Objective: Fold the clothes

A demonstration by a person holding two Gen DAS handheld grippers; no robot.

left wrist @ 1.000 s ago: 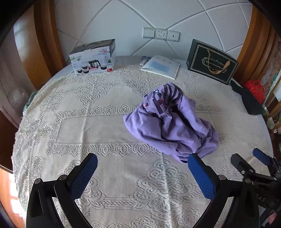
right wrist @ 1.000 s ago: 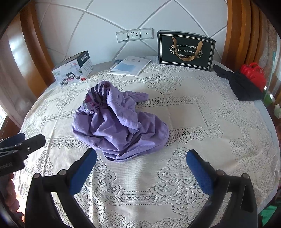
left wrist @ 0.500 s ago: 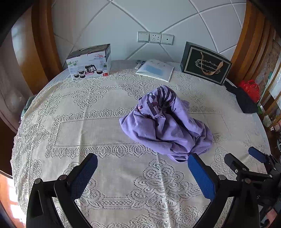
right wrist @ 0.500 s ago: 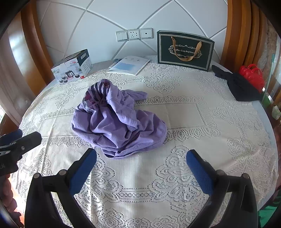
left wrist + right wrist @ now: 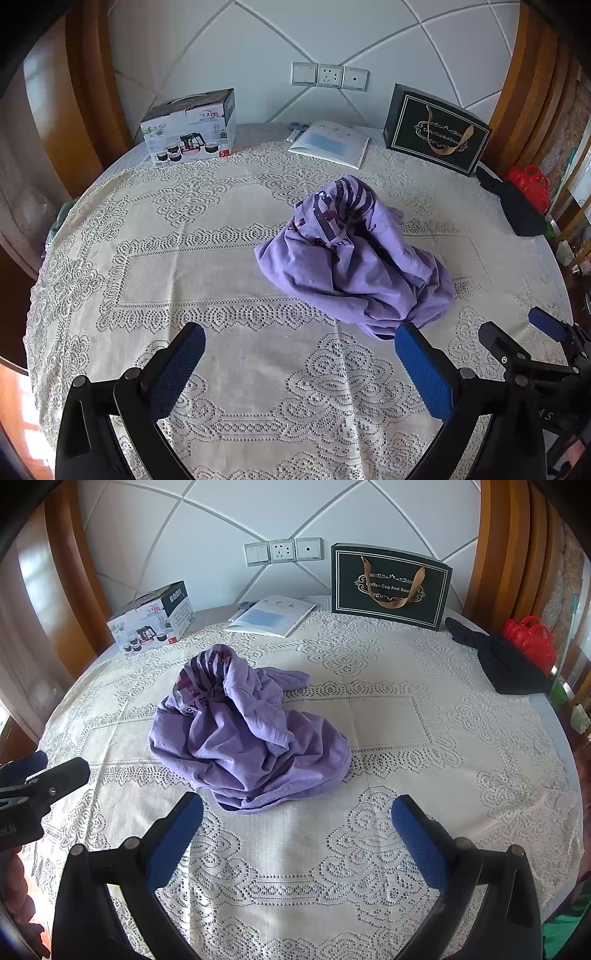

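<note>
A crumpled purple T-shirt with a dark print lies in a heap near the middle of the round table with its lace cloth; it also shows in the right wrist view. My left gripper is open and empty, above the cloth in front of the shirt, its right finger near the shirt's near edge. My right gripper is open and empty, just in front of the shirt's near hem. Each gripper shows at the edge of the other's view, the right one and the left one.
At the back stand a tea-set box, a white booklet and a black gift bag. A black cloth and a red bag lie at the right edge. Wall sockets are behind.
Both grippers have drawn back and up a little, so the shirt sits farther away and more of the table shows. Both stay open. The shirt has not moved.
</note>
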